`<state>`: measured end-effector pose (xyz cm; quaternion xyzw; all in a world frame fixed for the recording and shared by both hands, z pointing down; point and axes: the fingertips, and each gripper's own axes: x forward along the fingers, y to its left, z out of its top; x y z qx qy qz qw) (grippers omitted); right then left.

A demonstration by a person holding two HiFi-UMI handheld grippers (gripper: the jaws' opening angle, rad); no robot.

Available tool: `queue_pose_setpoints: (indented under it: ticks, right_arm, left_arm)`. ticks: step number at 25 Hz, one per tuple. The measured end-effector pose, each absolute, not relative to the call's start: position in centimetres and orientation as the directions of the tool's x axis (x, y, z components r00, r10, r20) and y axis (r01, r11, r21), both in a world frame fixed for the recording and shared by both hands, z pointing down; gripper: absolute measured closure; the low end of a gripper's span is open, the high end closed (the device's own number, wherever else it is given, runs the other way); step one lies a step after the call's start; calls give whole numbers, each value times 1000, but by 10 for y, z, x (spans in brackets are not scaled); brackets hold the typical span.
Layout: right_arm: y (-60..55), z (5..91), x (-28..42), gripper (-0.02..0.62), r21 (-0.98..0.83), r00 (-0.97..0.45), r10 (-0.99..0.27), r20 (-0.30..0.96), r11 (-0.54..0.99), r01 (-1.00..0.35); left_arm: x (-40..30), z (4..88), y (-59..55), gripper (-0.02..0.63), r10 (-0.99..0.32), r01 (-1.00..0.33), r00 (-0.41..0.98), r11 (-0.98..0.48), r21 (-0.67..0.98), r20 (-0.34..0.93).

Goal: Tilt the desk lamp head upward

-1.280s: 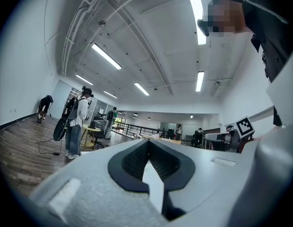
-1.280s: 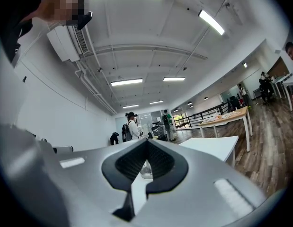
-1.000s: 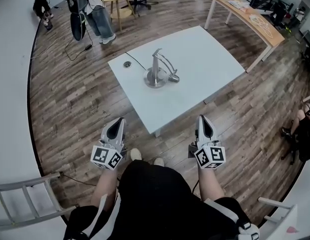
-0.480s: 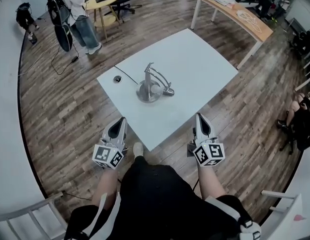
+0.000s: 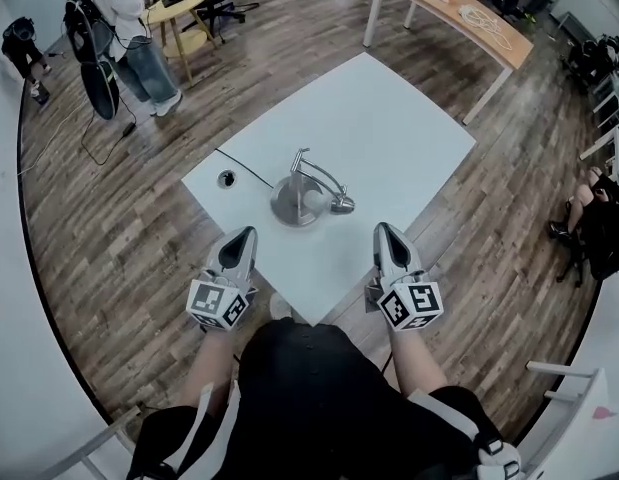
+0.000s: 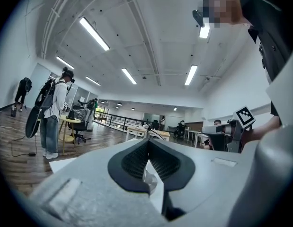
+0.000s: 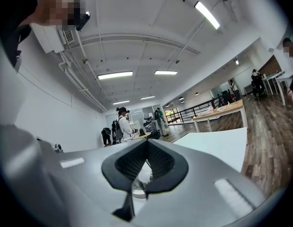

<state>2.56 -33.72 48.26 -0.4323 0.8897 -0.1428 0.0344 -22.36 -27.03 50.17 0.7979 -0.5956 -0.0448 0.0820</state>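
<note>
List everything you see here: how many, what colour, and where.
table: one, white, straight ahead.
desk lamp: one, silver, table centre.
cable: one, black, left of the lamp.
long desk: one, wooden, far right.
round table: one, yellow, far left.
standing person: one, white top, beside the round table.
seated person: one, dark clothes, right edge.
left gripper: one, grey, shut, empty, at table's near edge.
right gripper: one, grey, shut, empty, beside it.
</note>
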Motion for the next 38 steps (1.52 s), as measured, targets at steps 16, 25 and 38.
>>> queue_pose_setpoints:
  ticks: [16, 25, 38]
  right_arm:
    - [-343, 527, -30, 592, -349, -604, -777, 178, 525, -777]
    - [-341, 548, -46, 592, -396, -576, -785, 229, 465, -792]
    - [-351, 568, -52, 550, -439, -599, -759, 254, 462, -771]
  left_arm:
    - [-219, 574, -327, 606, -858, -873, 482, -451, 187, 178]
    - [-212, 626, -346, 501, -763, -819, 574, -538, 202, 298]
    - [-194, 691, -379, 373, -620, -739, 628, -665, 110, 470]
